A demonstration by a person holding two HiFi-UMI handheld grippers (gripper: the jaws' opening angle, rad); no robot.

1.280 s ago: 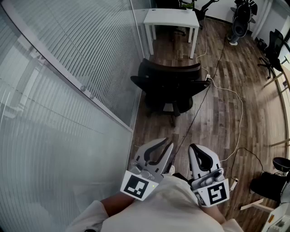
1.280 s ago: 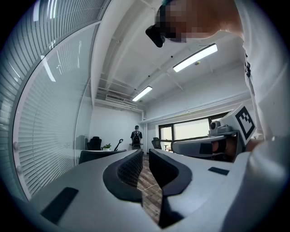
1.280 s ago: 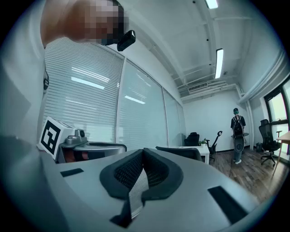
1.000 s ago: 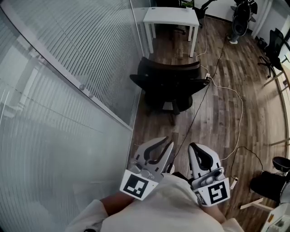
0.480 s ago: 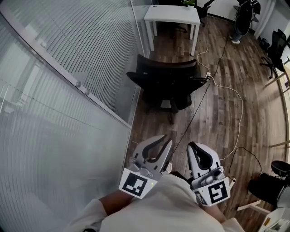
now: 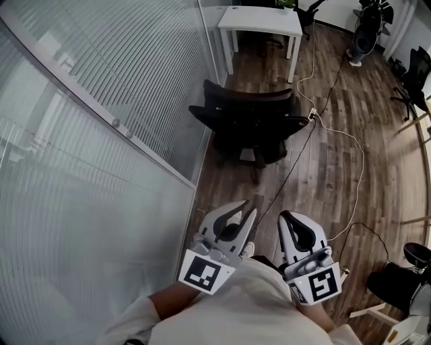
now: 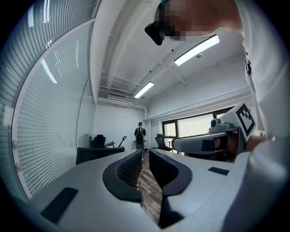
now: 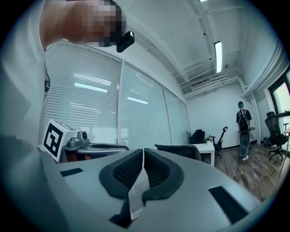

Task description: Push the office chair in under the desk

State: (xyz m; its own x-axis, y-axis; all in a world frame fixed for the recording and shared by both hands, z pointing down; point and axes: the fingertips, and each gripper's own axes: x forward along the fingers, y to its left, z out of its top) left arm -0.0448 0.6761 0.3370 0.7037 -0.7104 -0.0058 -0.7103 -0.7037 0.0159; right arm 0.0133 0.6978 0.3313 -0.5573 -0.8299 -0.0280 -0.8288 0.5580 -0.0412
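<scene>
Office chair [image 6: 252, 121] stands out on the wood floor [image 6: 323, 182], not under the white desk [image 6: 259, 17]; bare floor shows between them. It sits just beside the glass partition [image 6: 135, 87]. I hold both grippers low and near me, well apart from the chair. Left gripper [image 6: 250, 208]: jaws a narrow gap apart, nothing between. Right gripper [image 6: 288, 217]: jaws pressed together, empty. White cable [image 6: 353, 145] trails past the chair's right.

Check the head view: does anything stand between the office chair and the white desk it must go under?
Nothing visible stands there: bare wood floor lies between the office chair and the white desk. A white cable trails along the floor just right of that path, past the desk's right leg.
</scene>
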